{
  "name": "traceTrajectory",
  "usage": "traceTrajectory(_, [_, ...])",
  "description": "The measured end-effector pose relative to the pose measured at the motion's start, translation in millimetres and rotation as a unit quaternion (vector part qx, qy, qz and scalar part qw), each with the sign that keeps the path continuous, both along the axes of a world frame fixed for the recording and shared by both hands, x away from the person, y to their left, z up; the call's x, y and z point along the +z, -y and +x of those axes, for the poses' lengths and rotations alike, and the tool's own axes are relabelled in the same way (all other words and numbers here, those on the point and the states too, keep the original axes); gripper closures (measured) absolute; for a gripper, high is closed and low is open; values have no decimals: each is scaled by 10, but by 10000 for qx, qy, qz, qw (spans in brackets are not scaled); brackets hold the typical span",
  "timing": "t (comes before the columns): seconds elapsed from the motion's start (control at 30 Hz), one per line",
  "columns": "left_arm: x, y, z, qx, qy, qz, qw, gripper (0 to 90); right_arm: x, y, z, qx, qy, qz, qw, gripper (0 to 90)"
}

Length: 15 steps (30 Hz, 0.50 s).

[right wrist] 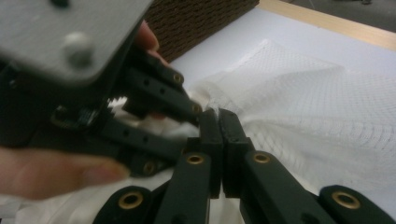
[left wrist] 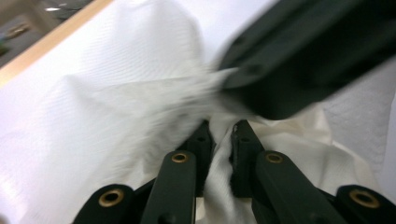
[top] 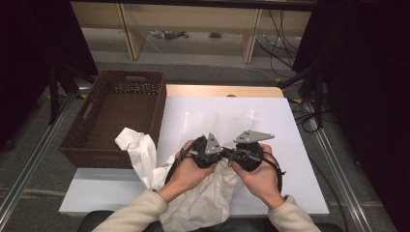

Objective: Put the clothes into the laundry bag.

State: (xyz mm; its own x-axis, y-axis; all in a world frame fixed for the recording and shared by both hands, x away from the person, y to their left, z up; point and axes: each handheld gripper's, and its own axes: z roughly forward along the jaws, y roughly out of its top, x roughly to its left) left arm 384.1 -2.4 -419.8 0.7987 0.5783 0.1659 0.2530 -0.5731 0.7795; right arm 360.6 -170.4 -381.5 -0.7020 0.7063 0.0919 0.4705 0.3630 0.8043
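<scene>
The left gripper [left wrist: 223,140] has its fingers [left wrist: 201,144] pinched on a fold of white cloth [left wrist: 140,107]. The right gripper [left wrist: 308,51] looms blurred, just above, over the white bench [left wrist: 224,14].

From the high view I get a bright white surface [top: 290,145] lit from overhead, with both side edges falling into near-black. The left gripper view smears badly (motion blur across the white cloth [left wrist: 140,102]). My right gripper view is dimmer, its foreground soft.

White cloth [right wrist: 303,107] thin, mesh-textured (matt); basket [top: 113,118] brown woven wicker; gripper fingers [right wrist: 212,140] matt black plastic.
</scene>
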Motion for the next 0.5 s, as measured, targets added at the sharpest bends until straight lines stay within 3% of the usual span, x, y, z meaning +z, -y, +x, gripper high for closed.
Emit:
traceTrajectory(0.07, [21, -34, -5, 125, 47, 59, 9999, 814, -3, 2, 14, 13, 16, 83, 10000, 900])
traceTrajectory(0.13, [40, -81, -2, 212, 74, 103, 9997, 814, 16, 61, 27, -146, 43, -21, 9999, 900])
traceTrajectory(0.2, [42, -116, -3, 320, 56, 109, 9994, 814, -8, 107, 71, -107, 61, -74, 9999, 900])
traceTrajectory(0.3, [-12, -101, 13, 333, 72, 120, 9993, 812, -33, 91, 58, -238, -59, -86, 9997, 900])
traceTrajectory(0.37, [-40, -88, 13, 319, 94, 142, 9993, 795, -47, 63, 61, -140, -43, -179, 9997, 900])
traceTrajectory(0.4, [-32, -86, 5, 269, 56, 168, 9995, 765, -61, 52, 72, -59, 76, -195, 9998, 900])
traceTrajectory(0.5, [17, -103, -44, 171, 4, 158, 9997, 529, -58, 76, 69, -186, -53, -182, 9996, 900])
